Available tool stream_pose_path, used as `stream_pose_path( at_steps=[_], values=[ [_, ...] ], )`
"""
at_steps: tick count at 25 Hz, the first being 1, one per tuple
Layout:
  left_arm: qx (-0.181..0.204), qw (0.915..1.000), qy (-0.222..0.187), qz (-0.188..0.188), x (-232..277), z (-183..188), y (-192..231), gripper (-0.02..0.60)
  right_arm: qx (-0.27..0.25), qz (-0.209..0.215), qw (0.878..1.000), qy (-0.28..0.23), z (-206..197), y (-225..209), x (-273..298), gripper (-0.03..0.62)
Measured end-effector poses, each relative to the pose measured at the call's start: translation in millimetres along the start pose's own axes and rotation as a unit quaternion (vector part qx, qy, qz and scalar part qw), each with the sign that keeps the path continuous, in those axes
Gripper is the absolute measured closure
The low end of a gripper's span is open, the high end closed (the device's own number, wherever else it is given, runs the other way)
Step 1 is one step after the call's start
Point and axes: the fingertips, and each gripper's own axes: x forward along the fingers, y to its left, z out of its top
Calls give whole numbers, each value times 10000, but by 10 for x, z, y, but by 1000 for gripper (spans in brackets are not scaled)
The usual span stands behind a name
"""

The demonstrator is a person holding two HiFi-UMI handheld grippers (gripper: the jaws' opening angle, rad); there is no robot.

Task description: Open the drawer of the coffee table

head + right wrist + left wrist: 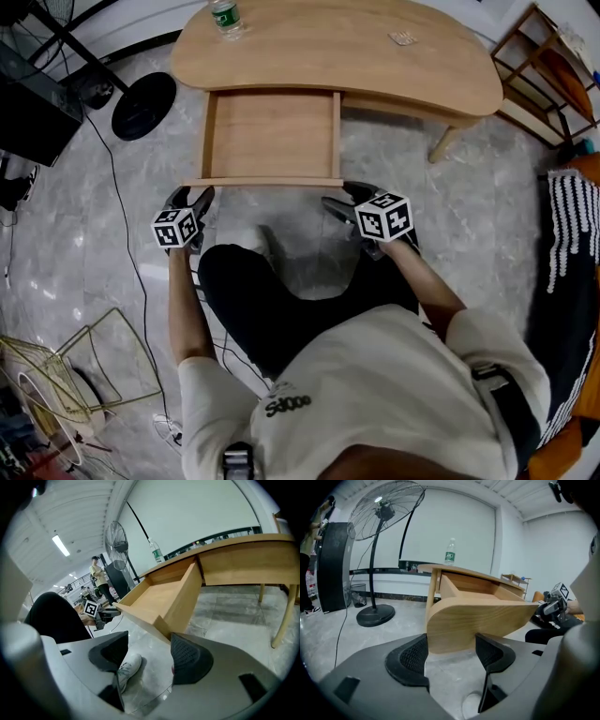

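Observation:
The wooden coffee table (375, 56) has its drawer (272, 136) pulled out towards me, and the inside shows nothing in it. My left gripper (192, 200) hangs just below the drawer's front left corner, jaws open. In the left gripper view the drawer front (480, 618) stands just beyond the left gripper (450, 656), with no pad pressing on it. My right gripper (342, 200) sits by the front right corner, also open. In the right gripper view the drawer (159, 597) lies ahead of the right gripper (147, 653), and only floor and a shoe show between its pads.
A plastic bottle (226, 17) and a small pale object (402, 38) stand on the tabletop. A fan's round base (143, 105) and cable lie at the left, a wire basket (84, 375) at the lower left, a wooden shelf (539, 66) at the right. My leg and shoe (265, 246) are below the drawer.

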Motion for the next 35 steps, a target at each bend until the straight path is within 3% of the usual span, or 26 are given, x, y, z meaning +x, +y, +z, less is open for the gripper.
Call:
stream_pose_path(
  at_steps=[9,14,19,22,24,28,31,35],
  values=[
    [-91,9999,99,-34,131,-125,9,267,227,-56,9997,-55,-67,-149,87,326],
    [-112,9999,92,-9,149,-141,4,267,565,96,9977,-368,8,-252,56,326],
    [-385,9986,267,262,102,-298,168,268,-55,218,9994,-277,40,-401,-93,322],
    [-601,9959,407,543,-18,-470,355,268,-127,309,9989,-341,40,-602,-288,319],
    [-731,9933,415,790,-132,-520,489,285,-168,13,9987,-489,86,-867,-459,319],
    [-726,9894,251,1229,-296,-392,701,377,-688,-1056,9886,-823,400,-1456,-775,324],
    [-550,9877,44,1466,-395,-168,789,447,-966,-1539,9769,-1122,760,-1670,-915,383],
    [-184,9851,-441,1654,-497,401,811,535,-1539,-2028,9572,-1376,1343,-1735,-1008,483]
  ],
)
